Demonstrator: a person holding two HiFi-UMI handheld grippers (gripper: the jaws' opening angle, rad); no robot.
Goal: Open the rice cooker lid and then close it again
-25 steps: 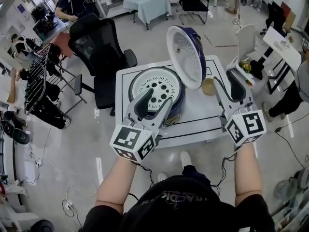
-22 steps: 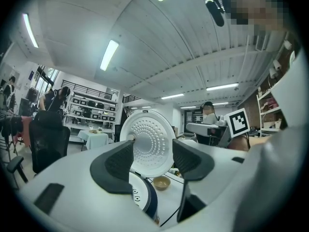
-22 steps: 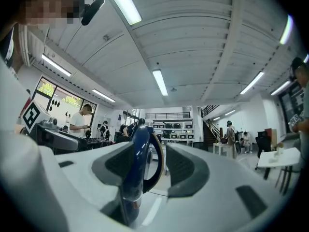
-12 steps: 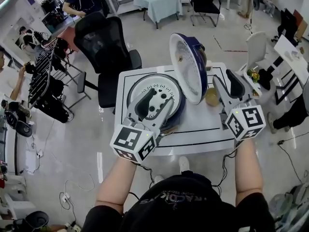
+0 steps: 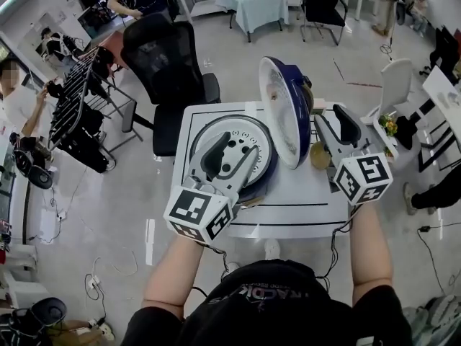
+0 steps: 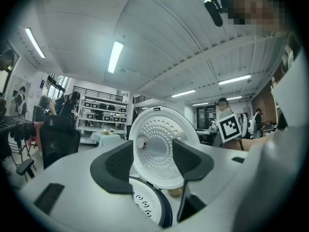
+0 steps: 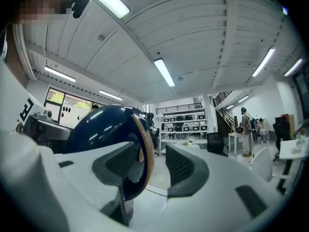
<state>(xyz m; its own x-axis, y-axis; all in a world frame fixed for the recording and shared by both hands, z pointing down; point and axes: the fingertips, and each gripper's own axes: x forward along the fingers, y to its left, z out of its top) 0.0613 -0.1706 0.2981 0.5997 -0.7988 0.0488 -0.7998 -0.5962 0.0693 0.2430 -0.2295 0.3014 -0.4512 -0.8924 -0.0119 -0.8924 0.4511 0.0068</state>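
The dark blue rice cooker [image 5: 232,148] stands on a white table [image 5: 288,207] with its lid [image 5: 282,110] raised upright. The lid's white perforated inner face [image 6: 161,146] faces left. My left gripper [image 5: 227,157] hovers open over the cooker's open top, holding nothing; in the left gripper view the lid shows beyond its jaws [image 6: 152,158]. My right gripper [image 5: 333,127] is open just right of the lid. In the right gripper view the lid's blue outer shell [image 7: 104,129] lies beside the left jaw and its rim shows in the gap [image 7: 147,166], not pinched.
A small tan dish [image 5: 320,156] sits on the table between the lid and my right gripper. A black office chair [image 5: 169,60] stands behind the table, a white chair [image 5: 396,85] at the right and a clothes rack [image 5: 72,114] at the left. People stand far off.
My right gripper has drawn closer to the lid's outer side. The left gripper stays over the open cooker. The lid still stands upright.
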